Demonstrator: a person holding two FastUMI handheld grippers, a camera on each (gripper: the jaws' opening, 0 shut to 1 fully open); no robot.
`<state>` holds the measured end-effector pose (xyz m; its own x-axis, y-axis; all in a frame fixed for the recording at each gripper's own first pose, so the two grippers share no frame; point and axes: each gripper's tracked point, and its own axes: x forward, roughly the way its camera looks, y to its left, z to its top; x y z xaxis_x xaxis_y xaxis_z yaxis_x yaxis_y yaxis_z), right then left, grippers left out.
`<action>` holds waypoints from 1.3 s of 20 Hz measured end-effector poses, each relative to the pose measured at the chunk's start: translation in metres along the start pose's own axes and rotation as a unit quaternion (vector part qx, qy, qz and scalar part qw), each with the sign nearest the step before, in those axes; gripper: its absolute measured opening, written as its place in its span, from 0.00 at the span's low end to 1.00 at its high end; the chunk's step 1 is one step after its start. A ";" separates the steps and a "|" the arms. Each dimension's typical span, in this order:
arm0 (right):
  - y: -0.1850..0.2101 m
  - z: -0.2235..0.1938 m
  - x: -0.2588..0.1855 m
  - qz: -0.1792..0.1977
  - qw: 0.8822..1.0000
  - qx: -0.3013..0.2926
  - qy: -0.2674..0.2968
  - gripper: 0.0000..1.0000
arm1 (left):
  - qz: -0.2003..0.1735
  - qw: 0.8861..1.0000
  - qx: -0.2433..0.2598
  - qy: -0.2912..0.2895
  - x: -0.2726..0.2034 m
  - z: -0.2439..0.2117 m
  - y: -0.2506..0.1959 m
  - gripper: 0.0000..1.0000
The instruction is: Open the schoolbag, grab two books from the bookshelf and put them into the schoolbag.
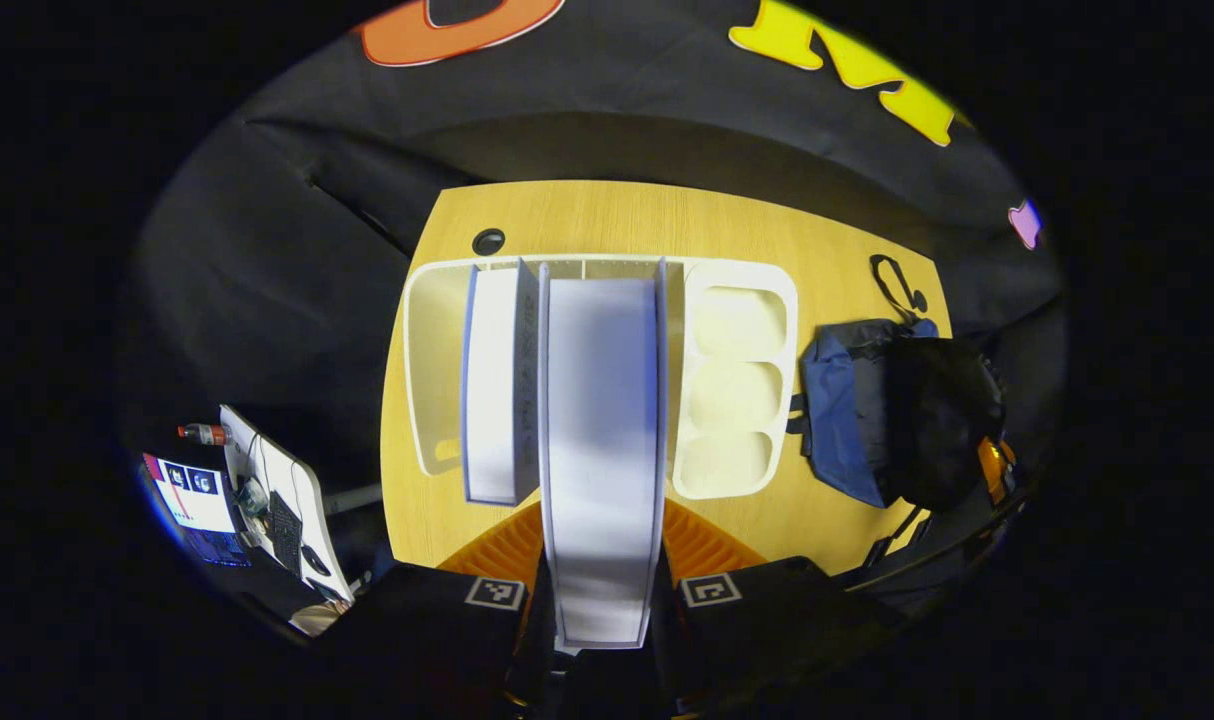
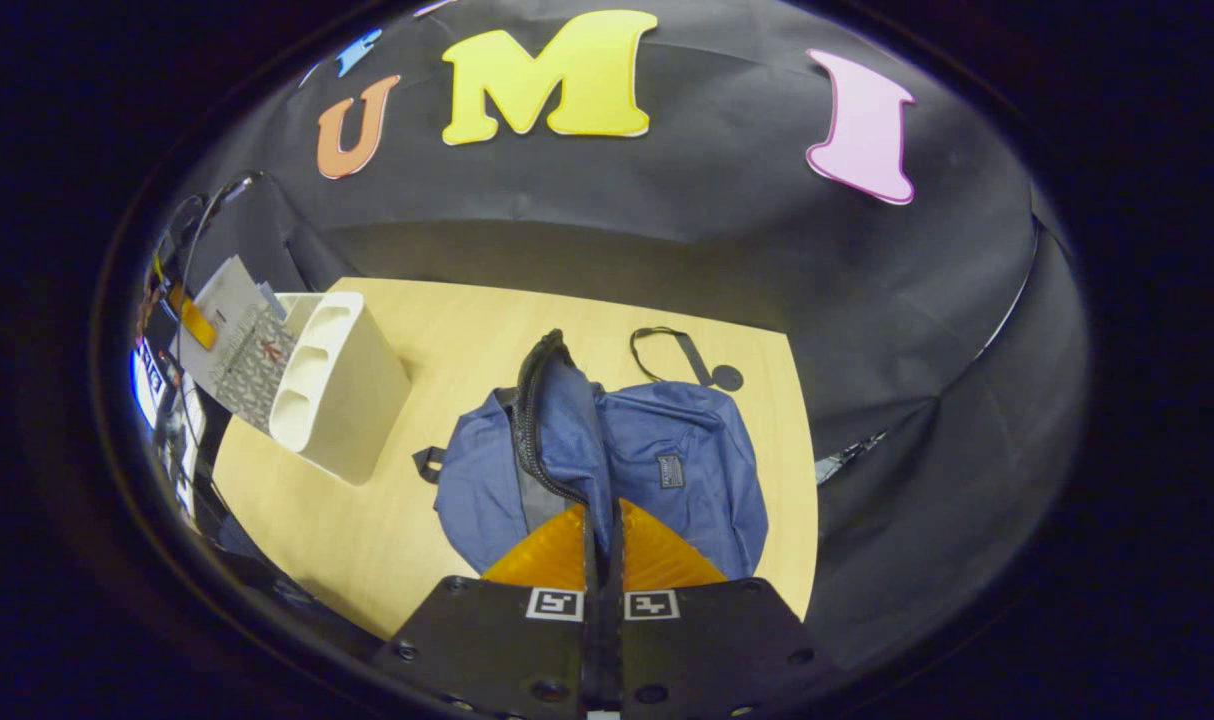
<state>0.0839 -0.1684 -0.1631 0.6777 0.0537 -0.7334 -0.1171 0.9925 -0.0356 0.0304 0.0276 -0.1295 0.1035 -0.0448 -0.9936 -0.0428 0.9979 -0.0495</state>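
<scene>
Schoolbag (image 2: 607,460), centre of the right gripper view on the surface (image 2: 387,520): right gripper (image 2: 601,545) jaws pinched nearly closed on its zipper flap, lifting the mouth open. Left gripper (image 1: 603,580) clamps a book (image 1: 603,440) upright (second book (image 1: 494,385) waits in the bookshelf (image 1: 732,380)), ready for loading.
</scene>
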 end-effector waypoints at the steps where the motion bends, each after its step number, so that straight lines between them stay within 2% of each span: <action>1: 0.000 0.000 0.000 -0.001 1.000 -0.001 0.000 0.00 | -0.010 1.000 -0.007 -0.008 -0.013 -0.002 0.002 0.42; 7: 0.001 0.000 -0.003 -0.008 1.000 -0.005 0.004 0.00 | -0.051 0.996 -0.020 -0.066 -0.066 -0.010 0.011 0.41; 12: 0.004 0.003 -0.008 -0.016 1.000 -0.002 0.003 0.00 | -0.125 0.987 -0.049 -0.088 -0.091 -0.020 -0.016 0.41; 16: 0.003 0.002 -0.014 -0.026 1.000 0.000 0.004 0.00 | -0.200 0.973 -0.041 -0.107 -0.102 -0.022 -0.069 0.41; 21: -0.005 0.000 -0.018 -0.042 0.999 0.009 0.005 0.00 | -0.319 0.941 -0.031 -0.104 -0.104 -0.027 -0.156 0.41; 26: -0.006 0.000 -0.018 -0.043 0.999 0.015 0.007 0.00 | -0.356 0.930 -0.020 -0.090 -0.069 -0.038 -0.215 0.40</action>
<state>0.0721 -0.1749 -0.1500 0.6736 -0.0330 -0.7383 -0.0366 0.9963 -0.0780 -0.0051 -0.1857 -0.0544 0.2835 -0.6818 -0.6744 0.0645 0.7152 -0.6959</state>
